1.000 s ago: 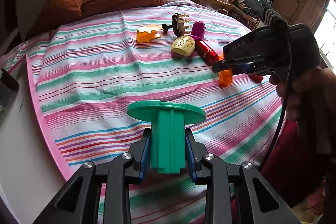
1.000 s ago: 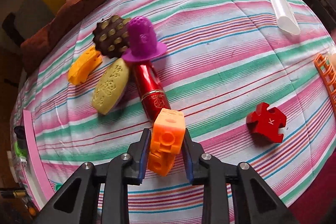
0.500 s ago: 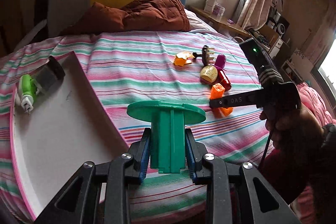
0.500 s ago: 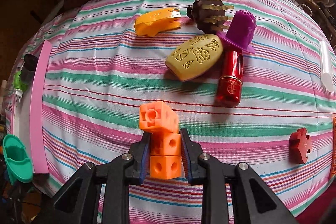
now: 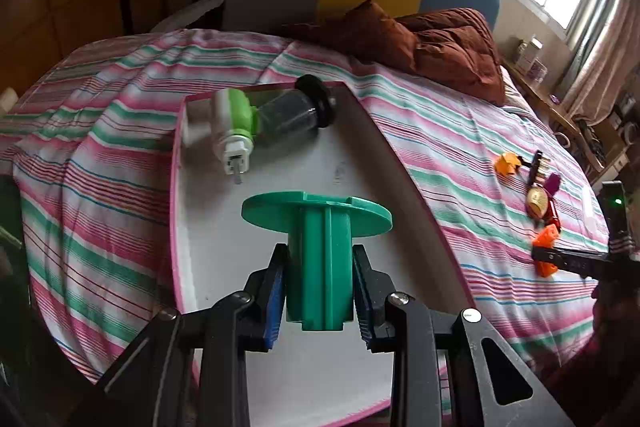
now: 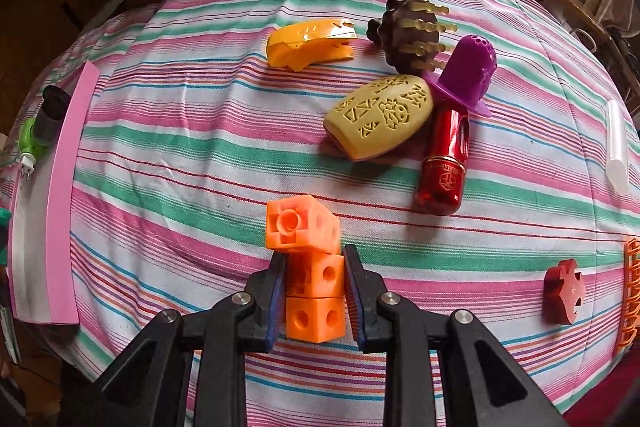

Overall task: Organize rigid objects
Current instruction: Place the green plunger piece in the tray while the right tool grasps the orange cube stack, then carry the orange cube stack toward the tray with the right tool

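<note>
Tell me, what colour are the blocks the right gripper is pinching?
Orange. The stacked blocks show best in the right wrist view, squeezed in the right gripper.

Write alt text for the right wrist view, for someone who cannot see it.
The right gripper is shut on a stack of orange cubes above a striped bedspread. Beyond lie a yellow clip, brown spiked brush, cream oval, red bottle and purple cap.

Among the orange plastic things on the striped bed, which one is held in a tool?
The stack of orange plastic cubes, pinched in the right tool. The orange curved shell and orange lattice piece lie free.
</note>
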